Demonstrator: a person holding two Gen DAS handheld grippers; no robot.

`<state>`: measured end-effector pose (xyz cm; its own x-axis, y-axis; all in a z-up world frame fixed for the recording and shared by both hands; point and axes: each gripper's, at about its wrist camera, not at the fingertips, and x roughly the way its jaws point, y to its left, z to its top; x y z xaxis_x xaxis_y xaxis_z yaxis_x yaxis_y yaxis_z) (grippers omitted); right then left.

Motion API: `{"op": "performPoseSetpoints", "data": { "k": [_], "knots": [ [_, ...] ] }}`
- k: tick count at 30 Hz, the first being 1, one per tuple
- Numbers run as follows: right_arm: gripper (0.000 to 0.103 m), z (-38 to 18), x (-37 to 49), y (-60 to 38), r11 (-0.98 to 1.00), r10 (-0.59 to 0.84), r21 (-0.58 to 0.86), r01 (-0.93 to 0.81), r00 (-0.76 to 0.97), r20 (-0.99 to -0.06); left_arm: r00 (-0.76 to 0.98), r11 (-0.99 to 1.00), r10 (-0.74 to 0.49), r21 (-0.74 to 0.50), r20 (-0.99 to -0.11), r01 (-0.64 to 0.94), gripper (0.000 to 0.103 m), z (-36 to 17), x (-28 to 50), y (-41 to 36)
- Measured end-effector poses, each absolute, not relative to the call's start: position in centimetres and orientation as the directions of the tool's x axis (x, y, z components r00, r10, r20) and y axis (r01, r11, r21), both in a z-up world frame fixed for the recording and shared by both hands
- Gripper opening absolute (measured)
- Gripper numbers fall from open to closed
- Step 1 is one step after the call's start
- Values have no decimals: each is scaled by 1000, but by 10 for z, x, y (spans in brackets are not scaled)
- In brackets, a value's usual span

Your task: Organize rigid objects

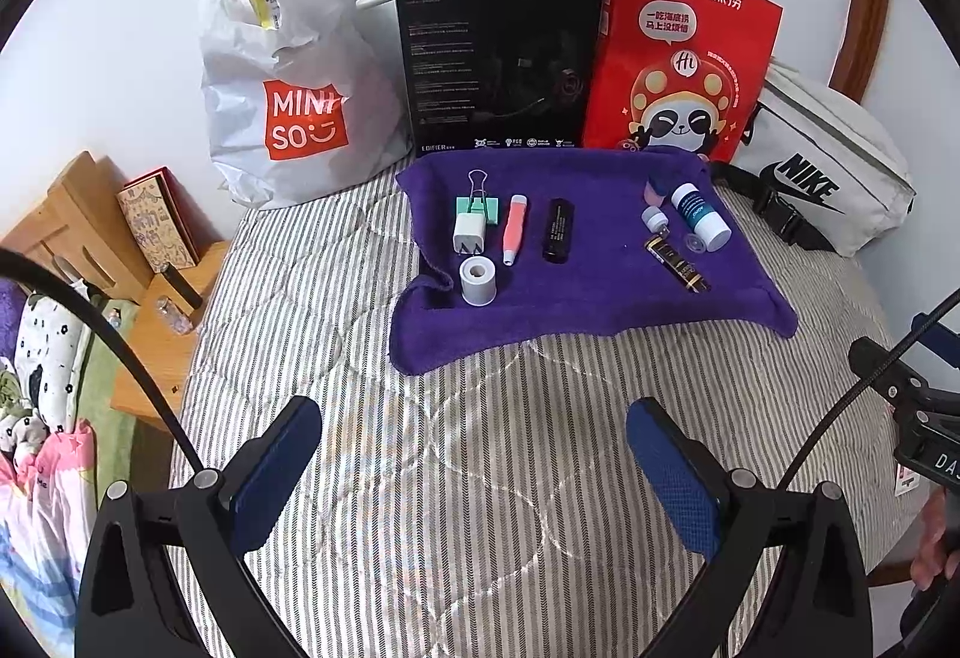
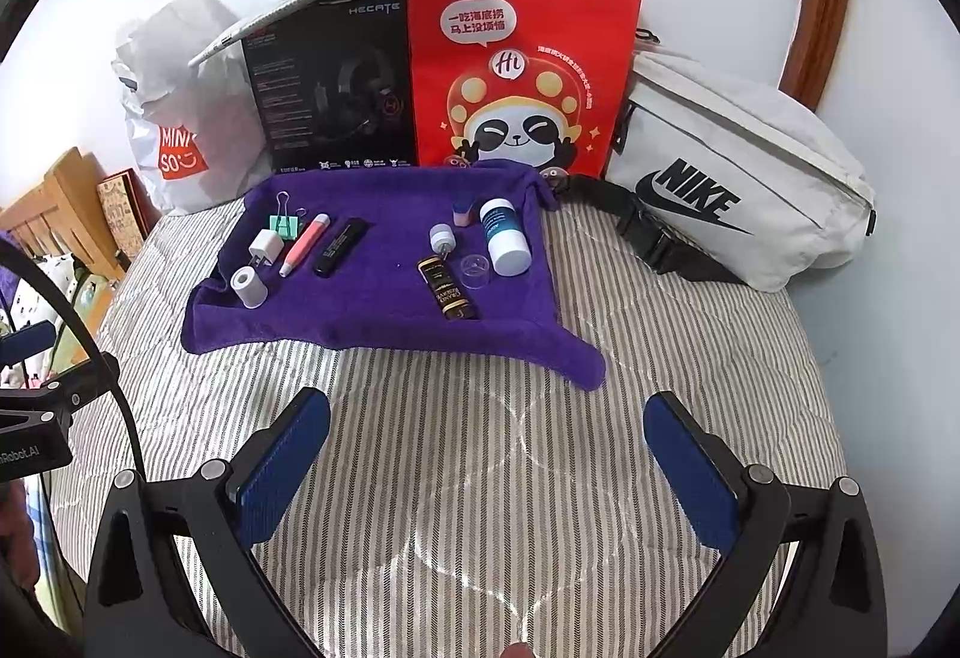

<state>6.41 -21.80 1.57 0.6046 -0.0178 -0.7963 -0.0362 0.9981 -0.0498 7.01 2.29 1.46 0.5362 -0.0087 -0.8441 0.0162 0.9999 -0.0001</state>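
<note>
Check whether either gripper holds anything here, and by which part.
Nothing is held. The left gripper and right gripper are both open over the striped quilt, short of the purple towel.

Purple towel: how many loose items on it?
10, none hidden that I can see. On the purple towel, left group: binder clip, charger plug, grey cylinder, pink pen, black stick. Right group: eraser, small vial, clear cap, white bottle, battery.
</note>
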Motion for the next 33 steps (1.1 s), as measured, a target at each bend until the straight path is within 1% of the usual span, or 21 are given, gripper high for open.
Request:
{"op": "performPoseSetpoints", "data": {
  "k": [33],
  "knots": [
    [103,15,62,-214,997,-21,-63,-50,600,-800,538,1000,-7,-1,-843,10,103,15,69,27]
  ]
}}
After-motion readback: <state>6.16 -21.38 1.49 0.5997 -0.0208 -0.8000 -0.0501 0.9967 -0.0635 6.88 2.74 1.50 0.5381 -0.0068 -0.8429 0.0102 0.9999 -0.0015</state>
